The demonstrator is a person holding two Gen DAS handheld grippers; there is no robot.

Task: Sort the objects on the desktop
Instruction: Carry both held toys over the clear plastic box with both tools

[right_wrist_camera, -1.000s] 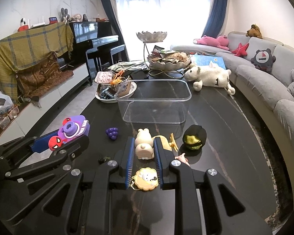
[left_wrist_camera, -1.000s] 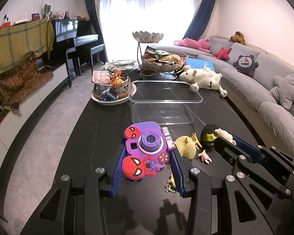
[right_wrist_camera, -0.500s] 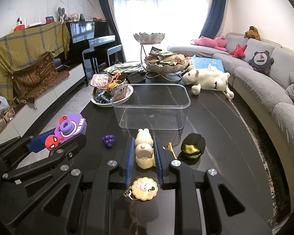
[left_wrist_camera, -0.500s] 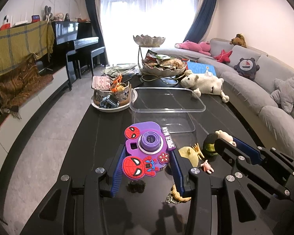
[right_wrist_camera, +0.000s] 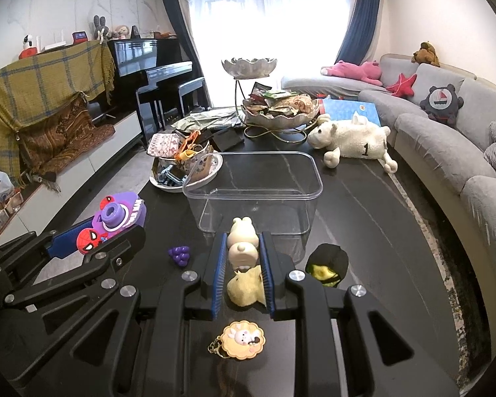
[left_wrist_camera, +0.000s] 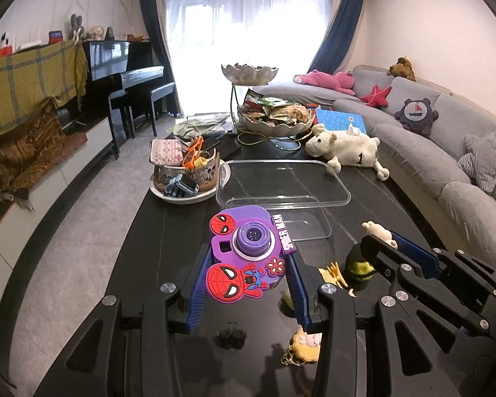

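My left gripper (left_wrist_camera: 249, 258) is shut on a purple Spider-Man toy camera (left_wrist_camera: 248, 253), held above the black table (left_wrist_camera: 168, 231); the same camera (right_wrist_camera: 115, 220) shows at the left of the right wrist view. My right gripper (right_wrist_camera: 243, 248) is shut on a cream bear figurine (right_wrist_camera: 241, 248), lifted off the table. Just ahead of both stands an empty clear plastic bin (right_wrist_camera: 253, 195), also seen as the bin (left_wrist_camera: 282, 192). On the table lie a purple grape charm (right_wrist_camera: 179, 255), a yellow plush piece (right_wrist_camera: 244, 286), a black-and-green toy (right_wrist_camera: 327, 264) and a round cookie keychain (right_wrist_camera: 243, 339).
A plate with a cluttered basket (left_wrist_camera: 185, 173) stands left of the bin. Behind it are a two-tier snack stand (left_wrist_camera: 271, 112) and a white plush sheep (left_wrist_camera: 344, 149). A grey sofa (left_wrist_camera: 446, 152) runs along the right, a piano (left_wrist_camera: 122, 76) stands at the left.
Both grippers have moved forward toward the clear bin and risen slightly, carrying the toy camera and the bear figurine. The loose items on the table have slid lower in both views.
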